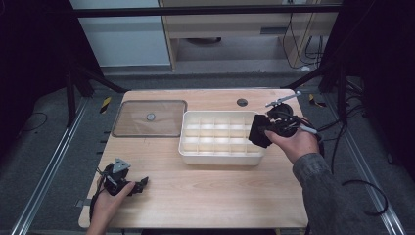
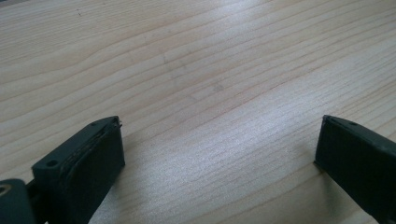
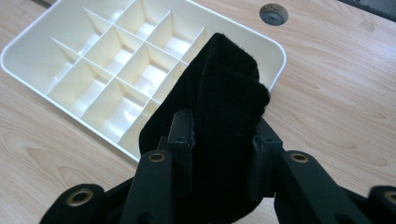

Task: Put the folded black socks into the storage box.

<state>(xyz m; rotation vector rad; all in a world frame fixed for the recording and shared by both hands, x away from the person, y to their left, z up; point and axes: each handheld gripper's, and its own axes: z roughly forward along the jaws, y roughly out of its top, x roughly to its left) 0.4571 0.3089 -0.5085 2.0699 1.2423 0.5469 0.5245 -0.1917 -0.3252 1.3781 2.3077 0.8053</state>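
Note:
A folded black cloth (image 3: 224, 107) sits pinched between the jaws of my right gripper (image 3: 223, 149), which is shut on it. In the high view this gripper (image 1: 266, 131) hovers at the right end of the white divided tray (image 1: 195, 152), with the cloth (image 1: 258, 132) hanging over the tray's right rim. The tray (image 3: 28, 65) has several compartments that look bare. My left gripper (image 1: 139, 186) rests low at the table's front left. Its jaws stand wide apart over bare wood (image 2: 219, 140), nothing between them.
A clear lid (image 1: 149, 118) with a small round knob lies flat at the back left of the wooden table (image 1: 220, 196). A round grommet (image 1: 242, 102) sits near the back edge. Cables trail off the right side.

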